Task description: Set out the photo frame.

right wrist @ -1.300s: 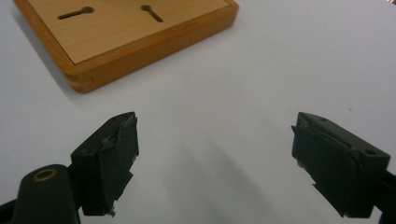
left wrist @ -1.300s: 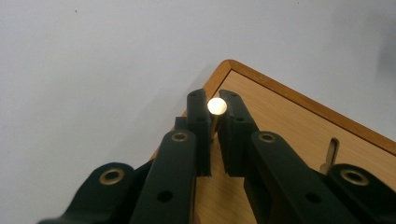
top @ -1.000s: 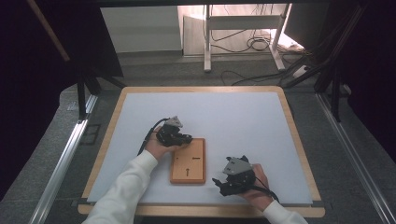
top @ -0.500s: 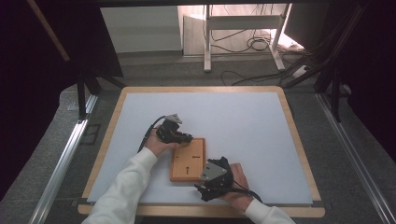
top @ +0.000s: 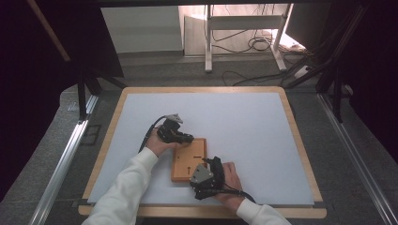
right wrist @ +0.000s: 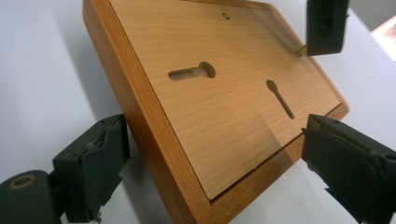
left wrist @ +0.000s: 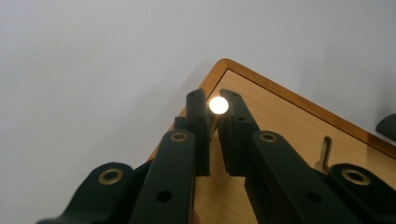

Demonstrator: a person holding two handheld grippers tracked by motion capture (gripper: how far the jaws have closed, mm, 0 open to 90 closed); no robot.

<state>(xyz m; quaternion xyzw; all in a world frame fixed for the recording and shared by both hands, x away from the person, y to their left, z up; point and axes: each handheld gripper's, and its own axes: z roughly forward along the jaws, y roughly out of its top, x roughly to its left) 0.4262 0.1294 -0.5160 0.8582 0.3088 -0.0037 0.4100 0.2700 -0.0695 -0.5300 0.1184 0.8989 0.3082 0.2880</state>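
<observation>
My left gripper (top: 187,138) has its jaws clamped on a small brass peg (left wrist: 218,105) over the upper left corner of the wooden board (top: 190,158), which lies on the white surface (top: 244,126) at lower centre. My right gripper's (right wrist: 215,172) jaws stand wide, straddling the board's near corner, not pressing it.

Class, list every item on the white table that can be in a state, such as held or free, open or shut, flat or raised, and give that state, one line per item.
Flat wooden board with keyhole slots: lying flat on the white table, back side up.
Small brass pin with round shiny head: clamped at the board's corner.
Left gripper: shut on the pin.
Right gripper: open, jaws either side of the board's near corner, pads not pressing.
</observation>
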